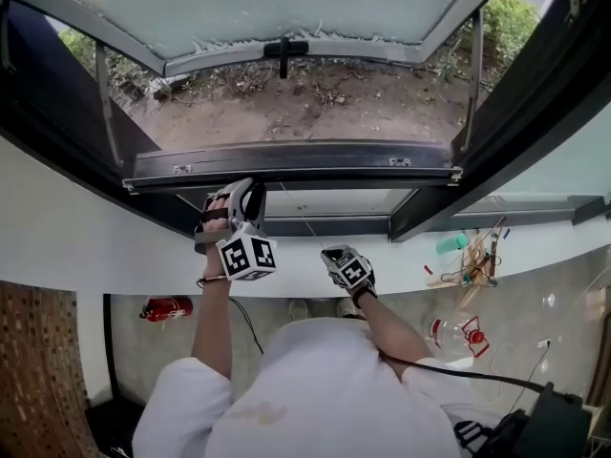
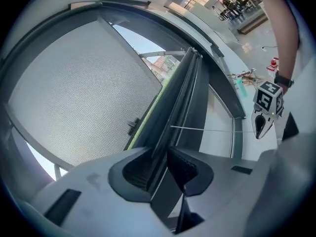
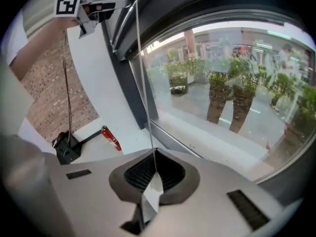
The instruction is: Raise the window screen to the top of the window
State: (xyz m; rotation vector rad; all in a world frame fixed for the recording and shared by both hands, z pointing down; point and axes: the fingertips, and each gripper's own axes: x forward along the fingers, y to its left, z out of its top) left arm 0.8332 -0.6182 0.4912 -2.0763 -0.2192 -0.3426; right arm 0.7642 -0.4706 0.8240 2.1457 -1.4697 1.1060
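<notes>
The window screen's dark bottom bar [image 1: 286, 165] runs across the open window, with its grey mesh [image 2: 74, 93] beyond it. My left gripper [image 1: 232, 198] reaches up to the bar's left part. In the left gripper view the bar's edge [image 2: 180, 102] passes between the jaws of that gripper [image 2: 160, 167], which are clamped on it. A thin pull cord [image 3: 142, 83] runs from near the bar down to my right gripper [image 1: 336, 254], lower and to the right. That gripper [image 3: 150, 174] is shut on the cord.
A white sill [image 1: 95, 246] lies below the window frame. The outer pane [image 1: 286, 8] is swung outward over bare ground. A red fire extinguisher [image 1: 167, 308] lies on the floor. Tools and cups clutter a surface [image 1: 468, 260] at the right. A black cable [image 1: 458, 375] trails from my right arm.
</notes>
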